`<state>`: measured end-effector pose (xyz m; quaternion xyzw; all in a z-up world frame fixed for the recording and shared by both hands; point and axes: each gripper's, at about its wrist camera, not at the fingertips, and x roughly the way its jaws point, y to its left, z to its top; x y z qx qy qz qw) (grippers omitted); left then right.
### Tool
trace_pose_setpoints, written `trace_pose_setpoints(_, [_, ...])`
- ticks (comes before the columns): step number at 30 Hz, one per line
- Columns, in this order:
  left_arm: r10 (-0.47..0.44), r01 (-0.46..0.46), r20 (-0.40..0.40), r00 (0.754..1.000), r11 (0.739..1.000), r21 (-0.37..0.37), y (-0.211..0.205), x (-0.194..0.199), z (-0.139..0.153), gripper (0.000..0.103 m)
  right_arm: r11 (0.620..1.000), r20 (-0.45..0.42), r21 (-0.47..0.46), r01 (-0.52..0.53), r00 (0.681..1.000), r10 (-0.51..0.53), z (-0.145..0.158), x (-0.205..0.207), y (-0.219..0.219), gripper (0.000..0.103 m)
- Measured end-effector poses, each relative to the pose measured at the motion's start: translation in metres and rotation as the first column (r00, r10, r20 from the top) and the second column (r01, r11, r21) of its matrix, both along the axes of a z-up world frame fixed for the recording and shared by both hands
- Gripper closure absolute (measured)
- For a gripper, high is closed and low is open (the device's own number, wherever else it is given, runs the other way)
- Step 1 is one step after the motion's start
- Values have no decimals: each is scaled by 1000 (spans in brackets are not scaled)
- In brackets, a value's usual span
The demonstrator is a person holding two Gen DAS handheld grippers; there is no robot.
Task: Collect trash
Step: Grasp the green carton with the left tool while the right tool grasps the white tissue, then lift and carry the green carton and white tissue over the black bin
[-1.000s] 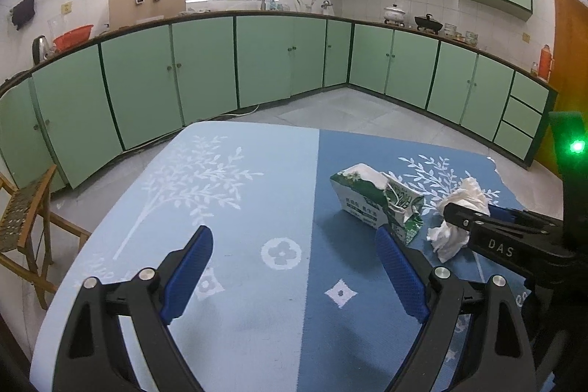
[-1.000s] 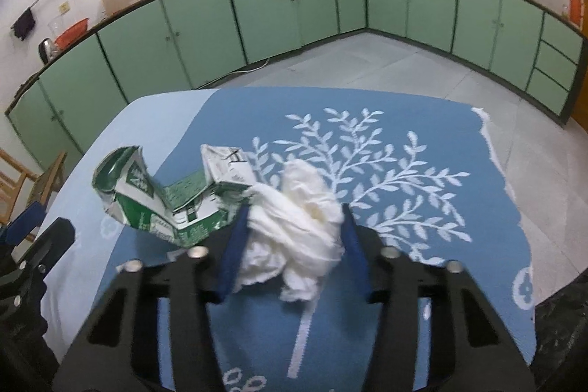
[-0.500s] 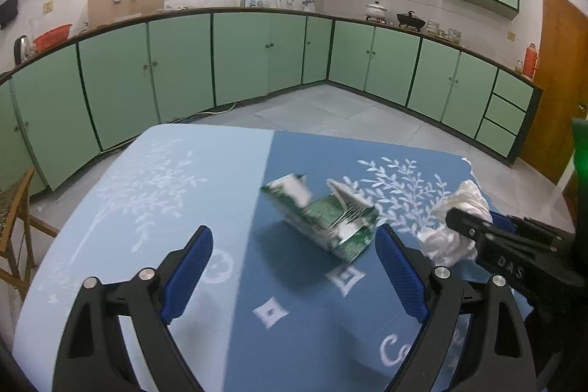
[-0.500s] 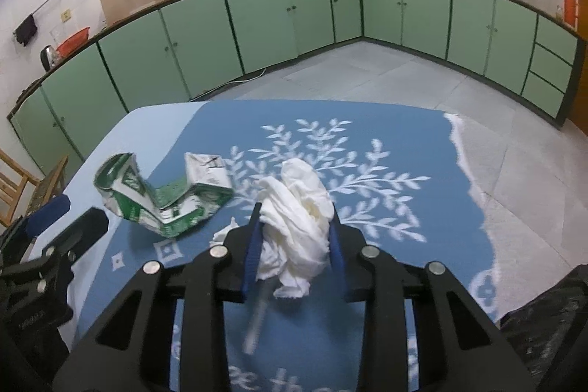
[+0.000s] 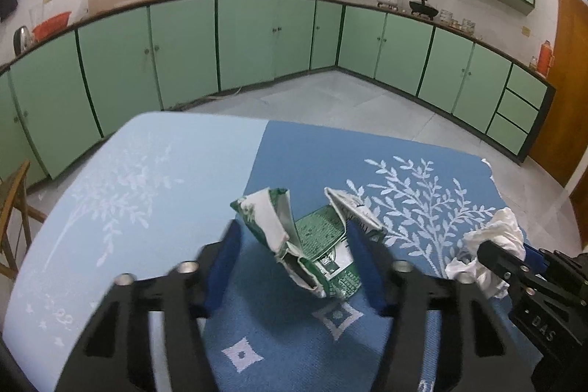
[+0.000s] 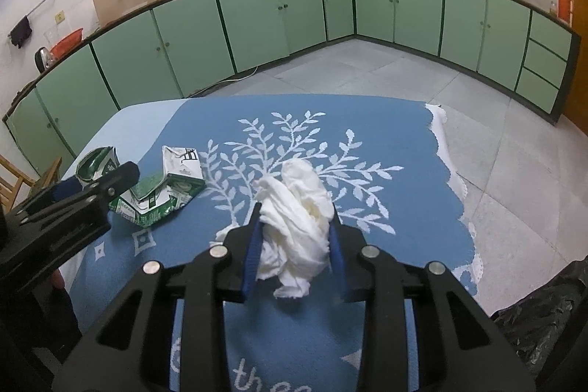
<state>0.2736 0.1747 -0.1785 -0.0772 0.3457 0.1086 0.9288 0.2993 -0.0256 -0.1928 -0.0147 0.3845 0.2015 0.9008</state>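
A crushed green and white carton [image 5: 319, 245] lies on the blue tablecloth [image 5: 312, 157]. My left gripper [image 5: 292, 226] straddles it and its jaws are closing. The right pad touches the carton's side, while a narrow gap still shows at the left pad. In the right wrist view the carton [image 6: 172, 186] lies left of centre, partly behind the left gripper [image 6: 99, 179]. My right gripper [image 6: 295, 212] is shut on a crumpled white tissue [image 6: 294, 230], held just above the cloth. The left wrist view shows that tissue [image 5: 496, 230] and the right gripper [image 5: 511, 254] at the right edge.
A black bin bag [image 6: 544, 318] sits past the table's near right corner. A wooden chair [image 5: 14, 208] stands off the table's left side. Green kitchen cabinets [image 5: 257, 39] line the far walls, with open tiled floor [image 6: 367, 68] between them and the table.
My left gripper moved forward over the carton and its jaws narrowed around it. My right gripper squeezed tighter on the tissue and lifted it slightly.
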Motion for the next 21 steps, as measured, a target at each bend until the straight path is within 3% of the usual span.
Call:
trace_pose_setpoints(1, [-1, 1, -7, 1000, 1000, -9, 1, 1, -1, 73, 1000, 1, 0, 0, 1000, 0, 0, -1, 0, 72])
trace_pose_setpoints(4, [-1, 0, -10, 1000, 999, -33, 5, 0, -2, 88, 1000, 2, 0, 1, 1000, -1, 1, -1, 1, 72])
trace_pose_setpoints(10, [0, 0, 24, 1000, 1000, -7, 1, -15, 10, 94, 1000, 11, 8, -2, 1000, 2, 8, -10, -1, 72])
trace_pose_setpoints(21, [-18, 16, 59, 998, 1000, 21, -14, -45, 45, 94, 999, 62, 51, -2, 998, -1, 51, -38, -18, 72])
